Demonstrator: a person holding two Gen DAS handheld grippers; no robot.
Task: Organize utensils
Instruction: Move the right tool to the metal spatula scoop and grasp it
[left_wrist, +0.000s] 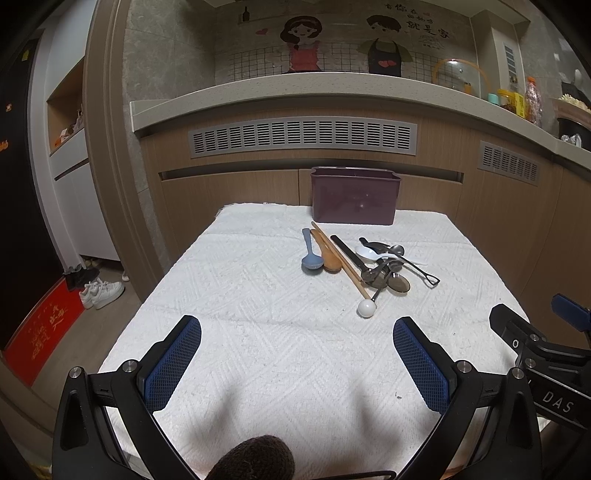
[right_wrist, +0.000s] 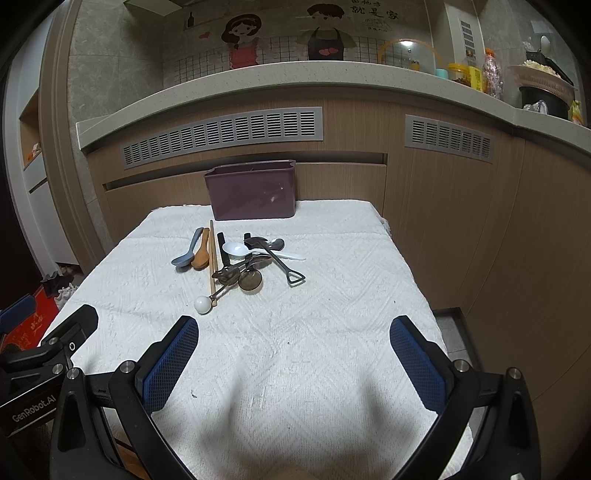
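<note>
A heap of utensils lies on the white towel (left_wrist: 258, 332) before a purple bin (left_wrist: 354, 197) (right_wrist: 253, 194). It holds a blue spoon (left_wrist: 311, 254) (right_wrist: 186, 253), a brown wooden spoon (left_wrist: 327, 253) (right_wrist: 202, 251), a wooden stick (left_wrist: 340, 258) (right_wrist: 212, 254), a white spoon (left_wrist: 367, 253) (right_wrist: 236, 250), a black shovel-handled spoon (left_wrist: 413, 266) (right_wrist: 275, 258), dark metal spoons (left_wrist: 388, 277) (right_wrist: 243, 275) and a white ball-ended utensil (left_wrist: 366, 308) (right_wrist: 203, 304). My left gripper (left_wrist: 297, 328) and right gripper (right_wrist: 293, 326) both hover open near the towel's front, well short of the heap.
The towel-covered table stands against wooden cabinets with vent grilles (left_wrist: 303, 136). A counter (right_wrist: 258, 77) above carries bottles and jars (right_wrist: 480, 75) at the right. White shoes (left_wrist: 101, 291) and a red mat (left_wrist: 40, 332) lie on the floor at left.
</note>
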